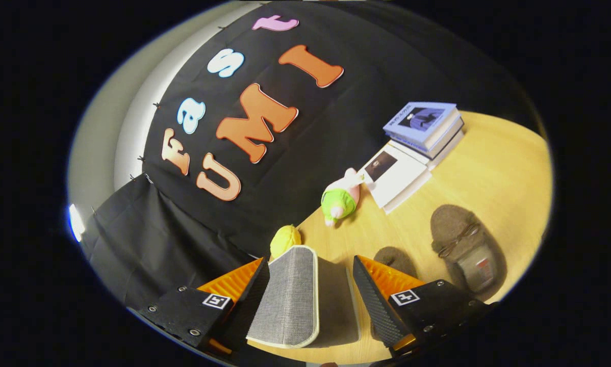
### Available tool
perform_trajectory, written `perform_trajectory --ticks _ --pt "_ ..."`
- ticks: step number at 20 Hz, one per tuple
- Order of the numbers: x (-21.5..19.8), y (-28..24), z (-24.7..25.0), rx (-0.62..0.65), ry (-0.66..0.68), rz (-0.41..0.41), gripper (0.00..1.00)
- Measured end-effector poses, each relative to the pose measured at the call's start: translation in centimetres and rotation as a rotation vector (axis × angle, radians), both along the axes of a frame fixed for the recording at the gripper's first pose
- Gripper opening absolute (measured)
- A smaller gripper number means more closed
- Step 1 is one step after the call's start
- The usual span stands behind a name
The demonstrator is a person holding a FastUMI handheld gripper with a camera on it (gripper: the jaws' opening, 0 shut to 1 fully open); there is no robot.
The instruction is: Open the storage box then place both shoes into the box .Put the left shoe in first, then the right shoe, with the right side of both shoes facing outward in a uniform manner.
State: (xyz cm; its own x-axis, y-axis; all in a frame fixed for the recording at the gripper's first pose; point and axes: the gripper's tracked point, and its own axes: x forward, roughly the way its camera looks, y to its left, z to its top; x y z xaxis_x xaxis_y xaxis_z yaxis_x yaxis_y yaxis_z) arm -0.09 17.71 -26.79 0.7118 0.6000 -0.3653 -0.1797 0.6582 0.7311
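Table (489,168): pale wooden top, tilted in the gripper view, running from the fingers out to the black cloth wall.
Books (424,125): a stack at the far end of the table, a blue-covered one on top, a wide white one at the bottom jutting toward the fingers.
Storage box lid (290,293): grey woven panel with a cream edge and rounded corners, raised and seen nearly edge-on; its darker inner face turns toward the right finger. It stands between the two fingers.
Gripper (310,285): fingers spread, one on each side of the lid. The left finger lies close against the woven face; whether it touches cannot be told. The right finger stands apart from the inner face.
Shoe (466,250): brown fuzzy slipper with a lace bow and a grey insole, flat on the table beyond the right finger.
Second shoe (395,259): brown, mostly hidden behind the right finger, just beside the first.
Plush toy (341,199): pink with a green middle, lying near the books.
Yellow toy (285,240): small and round, just past the top of the lid.
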Motion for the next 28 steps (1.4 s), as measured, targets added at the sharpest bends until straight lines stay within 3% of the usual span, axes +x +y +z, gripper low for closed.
perform_trajectory --ticks 11,21,23,28 --pt "-2.6 6.2 -6.2 0.085 0.17 0.178 0.98" --pt "-3.5 9.0 -7.6 0.216 0.283 0.216 0.96" --pt "-3.8 9.1 -7.1 0.235 0.286 0.22 0.89" --pt "-3.7 8.1 -7.0 0.216 0.29 0.194 0.53"
